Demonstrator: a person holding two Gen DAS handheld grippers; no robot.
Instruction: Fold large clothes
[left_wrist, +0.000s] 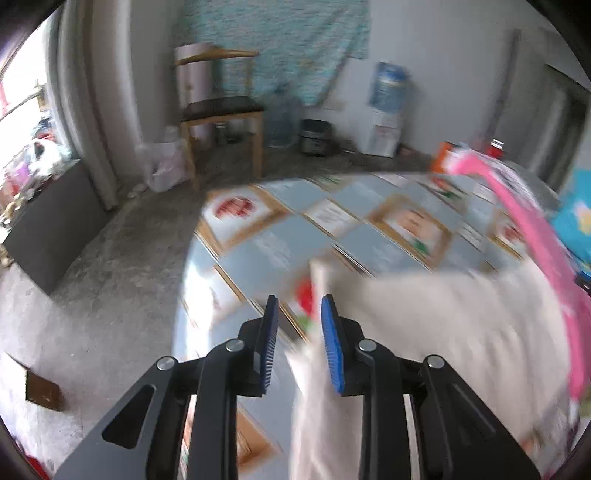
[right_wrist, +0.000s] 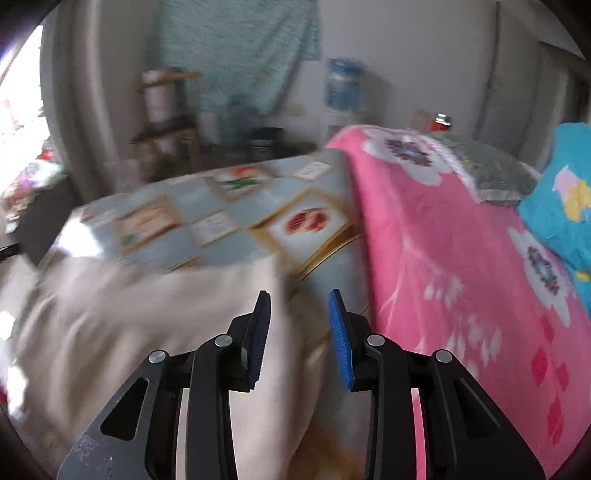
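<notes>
A large cream-white garment (left_wrist: 436, 332) lies spread on the table with the patterned blue cloth (left_wrist: 295, 221). My left gripper (left_wrist: 299, 306) is open above the garment's left edge, its right finger over the fabric, holding nothing. In the right wrist view the same garment (right_wrist: 129, 325) lies at lower left. My right gripper (right_wrist: 300, 301) is open above the garment's right edge, near the table's corner. Both views are blurred by motion.
A pink flowered blanket (right_wrist: 461, 258) and a blue cushion (right_wrist: 569, 206) lie right of the table; the blanket's pink edge (left_wrist: 532, 221) shows in the left view. A wooden chair (left_wrist: 221, 110), water bottles and a dispenser (left_wrist: 386, 110) stand by the far wall.
</notes>
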